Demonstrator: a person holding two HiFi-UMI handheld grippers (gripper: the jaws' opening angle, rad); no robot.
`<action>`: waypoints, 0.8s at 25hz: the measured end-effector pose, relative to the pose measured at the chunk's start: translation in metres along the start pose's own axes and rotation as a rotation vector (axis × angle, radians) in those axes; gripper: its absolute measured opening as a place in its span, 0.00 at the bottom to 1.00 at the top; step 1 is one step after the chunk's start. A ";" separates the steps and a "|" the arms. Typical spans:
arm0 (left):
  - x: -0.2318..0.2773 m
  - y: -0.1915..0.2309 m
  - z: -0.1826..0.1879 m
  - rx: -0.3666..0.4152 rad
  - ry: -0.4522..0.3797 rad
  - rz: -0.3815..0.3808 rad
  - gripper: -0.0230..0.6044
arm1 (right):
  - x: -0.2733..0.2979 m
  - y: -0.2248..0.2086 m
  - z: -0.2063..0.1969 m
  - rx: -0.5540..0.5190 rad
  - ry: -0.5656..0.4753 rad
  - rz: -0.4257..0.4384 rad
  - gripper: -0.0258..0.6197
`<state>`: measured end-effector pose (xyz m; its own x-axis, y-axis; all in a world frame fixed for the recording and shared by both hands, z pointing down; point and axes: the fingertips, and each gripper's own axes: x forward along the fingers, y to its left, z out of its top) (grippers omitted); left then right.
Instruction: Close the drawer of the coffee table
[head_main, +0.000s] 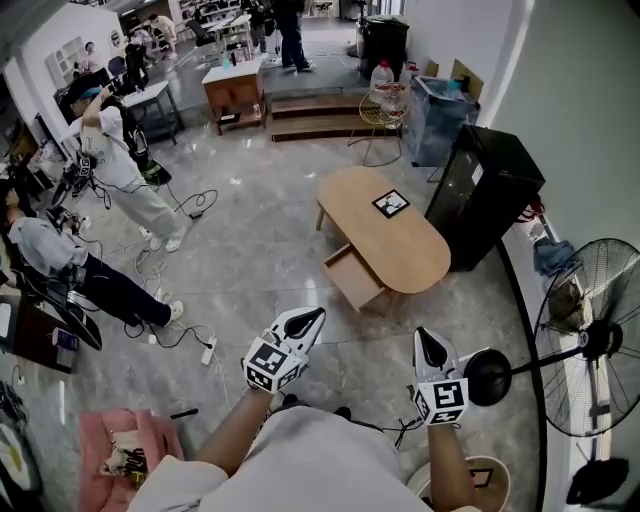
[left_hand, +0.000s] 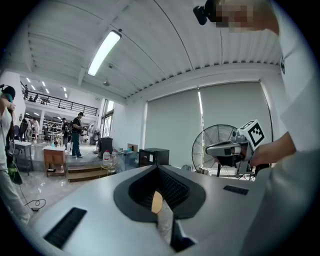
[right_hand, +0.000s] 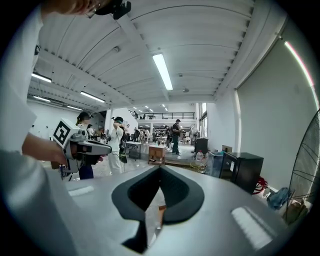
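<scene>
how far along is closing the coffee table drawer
Done: nothing yet. The drawer stands pulled out from the coffee table. In hand: nothing. The left gripper and right gripper are both shut and empty, held close to the person's body, well short of the table. Left to do: get to the table, put a gripper on the drawer front and push it in.

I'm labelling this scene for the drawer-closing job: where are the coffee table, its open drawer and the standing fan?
coffee table (head_main: 405, 255): head view, bare wooden top.
drawer (head_main: 356, 272): head view, its open inside.
standing fan (head_main: 598, 340): head view, hub of the grille.
</scene>
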<state>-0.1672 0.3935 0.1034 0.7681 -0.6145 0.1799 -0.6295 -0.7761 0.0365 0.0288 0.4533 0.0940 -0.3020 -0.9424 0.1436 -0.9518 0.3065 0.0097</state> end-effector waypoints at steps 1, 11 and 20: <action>0.001 -0.003 -0.001 -0.009 -0.001 0.001 0.05 | -0.001 -0.002 -0.002 0.000 0.001 0.005 0.06; 0.007 -0.012 -0.009 -0.046 0.009 0.028 0.05 | -0.001 -0.015 -0.014 0.008 0.015 0.036 0.06; 0.032 0.017 -0.012 -0.061 0.013 0.022 0.05 | 0.031 -0.022 -0.022 0.020 0.031 0.042 0.06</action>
<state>-0.1547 0.3626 0.1214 0.7528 -0.6291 0.1937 -0.6524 -0.7522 0.0926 0.0413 0.4206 0.1205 -0.3401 -0.9241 0.1745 -0.9394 0.3425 -0.0169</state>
